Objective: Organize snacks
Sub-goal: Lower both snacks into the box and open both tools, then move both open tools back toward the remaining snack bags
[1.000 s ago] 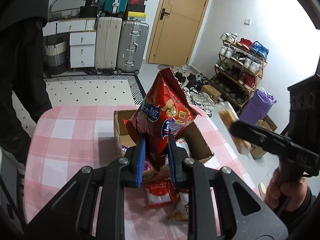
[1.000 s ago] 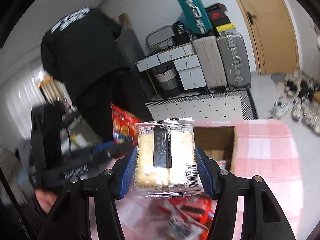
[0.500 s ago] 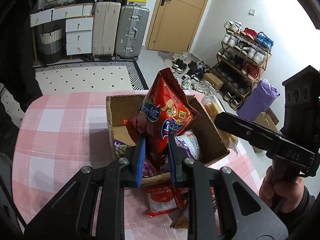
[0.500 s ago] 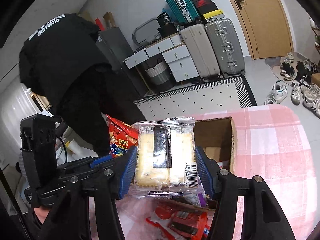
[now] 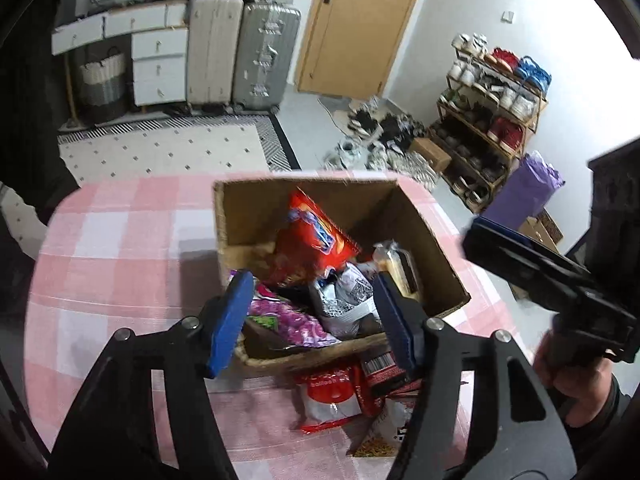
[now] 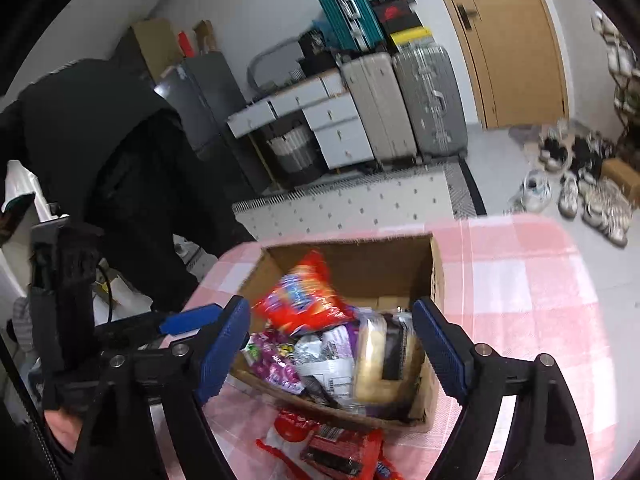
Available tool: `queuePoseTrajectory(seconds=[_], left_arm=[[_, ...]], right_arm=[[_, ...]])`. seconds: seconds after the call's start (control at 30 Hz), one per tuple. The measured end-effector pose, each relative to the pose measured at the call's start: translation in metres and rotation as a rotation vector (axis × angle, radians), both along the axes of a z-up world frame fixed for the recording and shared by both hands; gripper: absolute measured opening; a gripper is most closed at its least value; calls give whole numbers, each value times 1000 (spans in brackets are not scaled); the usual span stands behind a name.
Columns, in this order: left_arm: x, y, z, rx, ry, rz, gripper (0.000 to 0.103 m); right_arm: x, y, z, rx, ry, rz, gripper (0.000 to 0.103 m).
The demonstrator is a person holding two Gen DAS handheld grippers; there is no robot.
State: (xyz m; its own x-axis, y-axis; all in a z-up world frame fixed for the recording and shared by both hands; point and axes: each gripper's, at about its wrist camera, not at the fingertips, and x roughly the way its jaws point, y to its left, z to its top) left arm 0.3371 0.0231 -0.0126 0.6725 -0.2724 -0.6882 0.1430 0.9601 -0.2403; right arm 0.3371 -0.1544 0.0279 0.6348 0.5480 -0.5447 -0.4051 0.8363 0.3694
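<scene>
An open cardboard box sits on the pink checked tablecloth. In it lie a red chip bag, a clear cracker pack, a purple packet and a silver-white packet. My left gripper is open and empty just above the box's near rim. My right gripper is open and empty over the box; it also shows at the right of the left wrist view.
Several red and white snack packs lie on the cloth in front of the box. Beyond the table are suitcases, white drawers, a door, a shoe rack and a person in black.
Both grippers have opened. The red chip bag dropped from my left gripper into the box, and the cracker pack dropped from my right gripper into the box's right side.
</scene>
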Motion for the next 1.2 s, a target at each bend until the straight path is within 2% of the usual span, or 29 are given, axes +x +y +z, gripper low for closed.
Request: queuePoseTrajectory(seconds=[0.13,0.37,0.47,0.67,0.77,0.83,0.97,1.2], left_arm=[[-13,4,10,-9,-10,13,63],[-53,8,24,-18,-31,31,69],[-74,7,34,-2,-54,47,83],[-113,1,47,20,-82,73,86],[-128,2,49,36,-86,117,103],[-137,4,49,55,-92,139,102],[-151,9,51,46,-97,152,102],[-174,13,41,37,-102,170,102]], right_arm=[[-23,-13,15,18,-37,-13,92],[-66,-42,32,69,-67,-51,96],[-85,-50,37,85,-78,-66,97],[-120,-50,39,85,-81,-67,98],[-138,-48,34,79,-83,-69,100],[-150,-46,27,70,-84,-74,101],[-168,-41,16,18,-74,-70,102],[-186,-38,-10,-16,-30,-72,102]])
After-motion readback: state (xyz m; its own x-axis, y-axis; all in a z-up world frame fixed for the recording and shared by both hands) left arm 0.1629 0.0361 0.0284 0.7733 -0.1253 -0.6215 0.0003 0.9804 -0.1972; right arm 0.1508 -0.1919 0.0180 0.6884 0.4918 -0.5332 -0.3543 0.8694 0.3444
